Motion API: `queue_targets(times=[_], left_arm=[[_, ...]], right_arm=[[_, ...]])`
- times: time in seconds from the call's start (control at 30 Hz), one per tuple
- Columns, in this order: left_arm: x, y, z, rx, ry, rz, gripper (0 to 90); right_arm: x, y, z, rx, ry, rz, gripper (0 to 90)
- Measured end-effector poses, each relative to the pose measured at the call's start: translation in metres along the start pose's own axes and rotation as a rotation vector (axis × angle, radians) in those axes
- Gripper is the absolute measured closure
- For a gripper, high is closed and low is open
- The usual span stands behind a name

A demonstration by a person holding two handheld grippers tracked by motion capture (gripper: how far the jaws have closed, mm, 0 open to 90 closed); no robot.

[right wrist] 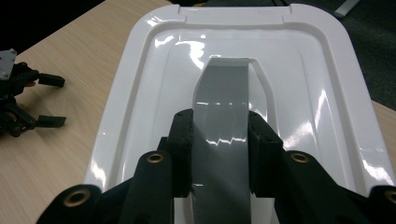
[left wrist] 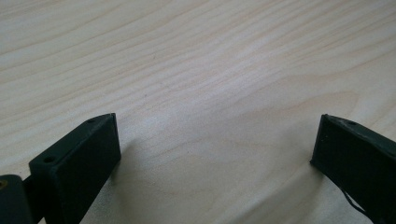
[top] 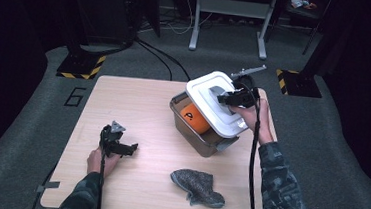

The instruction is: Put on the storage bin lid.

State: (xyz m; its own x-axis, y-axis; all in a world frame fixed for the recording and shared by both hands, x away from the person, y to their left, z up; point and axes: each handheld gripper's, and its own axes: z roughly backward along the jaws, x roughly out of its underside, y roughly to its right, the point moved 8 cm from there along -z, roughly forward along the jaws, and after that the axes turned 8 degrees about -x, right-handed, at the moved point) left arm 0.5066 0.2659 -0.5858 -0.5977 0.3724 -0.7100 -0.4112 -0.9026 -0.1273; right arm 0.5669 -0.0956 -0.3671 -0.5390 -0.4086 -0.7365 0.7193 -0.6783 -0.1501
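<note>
A grey plastic bin [top: 198,140] stands right of the table's middle, with an orange object [top: 194,117] inside. Over it hangs a white lid [top: 213,106], tilted and shifted to the right, leaving the bin's left part uncovered. My right gripper [top: 226,98] is shut on the lid's grey handle [right wrist: 219,121], one jaw on each side of it. My left gripper [top: 129,149] rests on the table [top: 139,96] at the left, open, nothing between its fingers [left wrist: 79,163]; it is also seen far off [right wrist: 46,100] in the right gripper view.
A grey knitted cloth [top: 198,187] lies near the table's front edge, right of centre. Cables trail on the grey floor behind the table, and a white metal frame [top: 230,18] stands further back.
</note>
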Motion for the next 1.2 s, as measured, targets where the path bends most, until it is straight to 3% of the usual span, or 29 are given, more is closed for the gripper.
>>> queue_targets(times=[0.63, 0.67, 1.2], left_arm=[[0.000, 0.000, 0.000, 0.000, 0.001, 0.005, 0.6], [0.000, 0.000, 0.000, 0.000, 0.001, 0.006, 0.6], [0.000, 0.000, 0.000, 0.000, 0.000, 0.006, 0.6]], right_arm=[[0.008, -0.017, -0.039, -0.051, -0.046, -0.001, 66.8], [0.009, -0.015, -0.041, -0.050, -0.046, 0.024, 66.8], [0.020, -0.016, -0.068, -0.057, -0.083, 0.011, 66.8]])
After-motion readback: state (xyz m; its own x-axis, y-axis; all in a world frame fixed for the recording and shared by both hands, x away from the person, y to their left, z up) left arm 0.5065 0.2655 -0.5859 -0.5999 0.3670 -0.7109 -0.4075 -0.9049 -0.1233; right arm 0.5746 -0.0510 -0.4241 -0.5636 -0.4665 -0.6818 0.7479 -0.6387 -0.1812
